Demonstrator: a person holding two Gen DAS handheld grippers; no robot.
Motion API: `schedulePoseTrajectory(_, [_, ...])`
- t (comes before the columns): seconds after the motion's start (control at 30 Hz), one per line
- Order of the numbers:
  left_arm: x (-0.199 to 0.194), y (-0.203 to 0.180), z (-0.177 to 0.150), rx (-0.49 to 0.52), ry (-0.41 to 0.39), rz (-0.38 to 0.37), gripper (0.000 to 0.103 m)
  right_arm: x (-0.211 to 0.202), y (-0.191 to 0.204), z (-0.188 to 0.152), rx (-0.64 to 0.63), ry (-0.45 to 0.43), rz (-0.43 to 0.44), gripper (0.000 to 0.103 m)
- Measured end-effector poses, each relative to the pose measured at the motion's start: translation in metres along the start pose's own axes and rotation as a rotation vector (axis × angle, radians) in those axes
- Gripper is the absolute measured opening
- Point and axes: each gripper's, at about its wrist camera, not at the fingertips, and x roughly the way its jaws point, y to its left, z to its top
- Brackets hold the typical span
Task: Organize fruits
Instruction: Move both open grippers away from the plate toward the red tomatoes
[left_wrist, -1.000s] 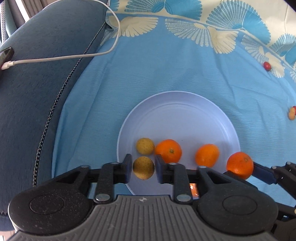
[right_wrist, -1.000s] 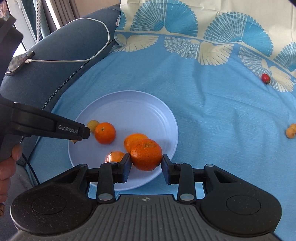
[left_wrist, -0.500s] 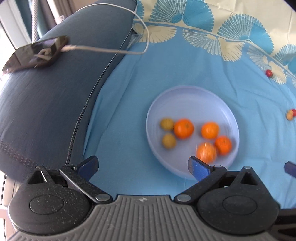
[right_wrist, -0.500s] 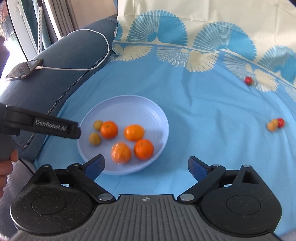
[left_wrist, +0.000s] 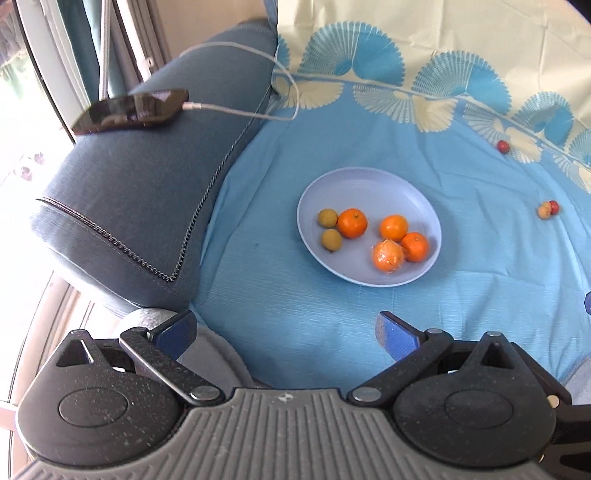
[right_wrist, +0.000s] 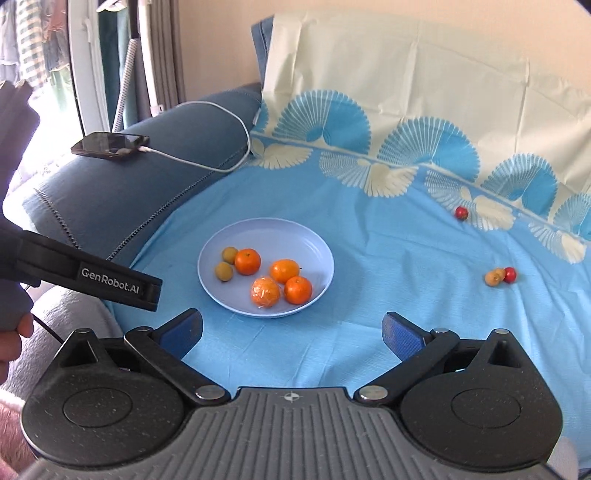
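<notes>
Both claws, left gripper (left_wrist: 284, 328) and right gripper (right_wrist: 291, 328), spread wide, holding nothing; right's jaws just finished opening. Round orange tangerines (right_wrist: 297, 289) sit in the pale blue plastic plate (right_wrist: 317, 242) mid-cloth. Small red and yellow fruits (right_wrist: 500, 275) lie loose near the blue tablecloth's (right_wrist: 369, 332) right edge: light, smooth, probably bruise easily, so pinch gently across the middle.

Left gripper (left_wrist: 284, 328) at 6 o'clock, jaws spread wide, nothing between blue pads (left_wrist: 397, 334); jaws just been opening. Plate (left_wrist: 369, 184) at centre on blue cloth (left_wrist: 295, 295). On plate: four oranges (left_wrist: 352, 223), one at 5 o'clock in clear wrap (left_wrist: 388, 256); two small tan fruits (left_wrist: 328, 218) at 9 o'clock. Loose red fruit (left_wrist: 503, 146) at 2 o'clock; tan/red pair (left_wrist: 548, 209) at 3 o'clock. Phone (left_wrist: 129, 110) with white cable (left_wrist: 240, 112) on sofa arm (left_wrist: 129, 206), 10 o'clock.
</notes>
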Motion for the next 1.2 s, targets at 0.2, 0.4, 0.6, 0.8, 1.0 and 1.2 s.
schedulePoseTrajectory(0.2, [-0.029,-0.007,-0.009,0.019,-0.063,-0.007,0.103,-0.034,-0.006,-0.006,0.044,-0.078,-0.036,0.102])
schedulePoseTrajectory(0.4, [-0.052,-0.015,-0.017,0.041,-0.102,-0.016,0.103,-0.057,-0.010,-0.013,0.059,-0.120,-0.039,0.102])
schedulePoseTrajectory(0.6, [-0.068,-0.020,-0.024,0.061,-0.134,-0.021,0.103,-0.071,-0.014,-0.016,0.089,-0.137,-0.046,0.102])
schedulePoseTrajectory(0.8, [-0.077,-0.023,-0.026,0.076,-0.154,-0.023,0.103,-0.082,-0.016,-0.020,0.110,-0.157,-0.057,0.102])
schedulePoseTrajectory(1.0, [-0.078,-0.019,-0.026,0.072,-0.157,-0.027,0.103,-0.085,-0.014,-0.021,0.103,-0.166,-0.058,0.102])
schedulePoseTrajectory(1.2, [-0.075,-0.019,-0.025,0.072,-0.153,-0.029,0.103,-0.084,-0.013,-0.022,0.102,-0.161,-0.060,0.102])
